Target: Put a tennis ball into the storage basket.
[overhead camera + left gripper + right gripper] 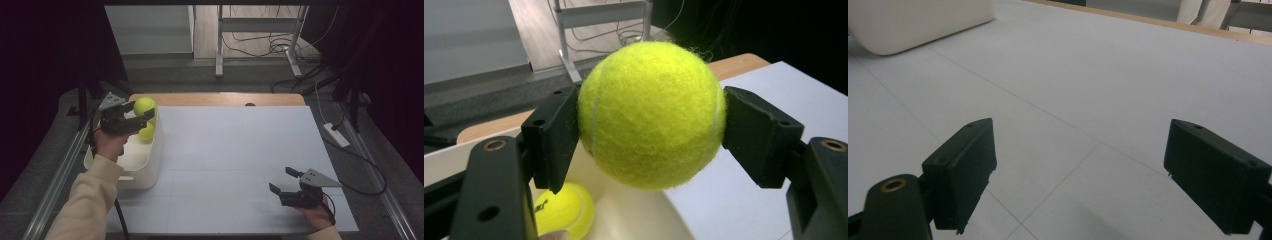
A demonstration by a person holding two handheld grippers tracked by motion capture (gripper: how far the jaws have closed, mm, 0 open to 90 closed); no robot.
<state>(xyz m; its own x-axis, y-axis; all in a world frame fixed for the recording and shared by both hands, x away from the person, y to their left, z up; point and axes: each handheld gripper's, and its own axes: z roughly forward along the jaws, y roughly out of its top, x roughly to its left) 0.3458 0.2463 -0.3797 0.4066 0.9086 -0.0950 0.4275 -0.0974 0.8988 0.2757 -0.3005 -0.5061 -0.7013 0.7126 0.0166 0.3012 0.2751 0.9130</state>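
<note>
Tennis ball [651,115] is sitting clamped in my left gripper [137,111] over the far-left white bin [150,165]; next, probably lowering and releasing. Right gripper [284,181] is idling, jaws apart.

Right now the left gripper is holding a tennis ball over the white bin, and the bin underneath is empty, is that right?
Not quite. The left gripper does grip a tennis ball above the white bin, but the bin is not empty: a second tennis ball already lies inside it. The left gripper view shows it below the held ball.
</note>
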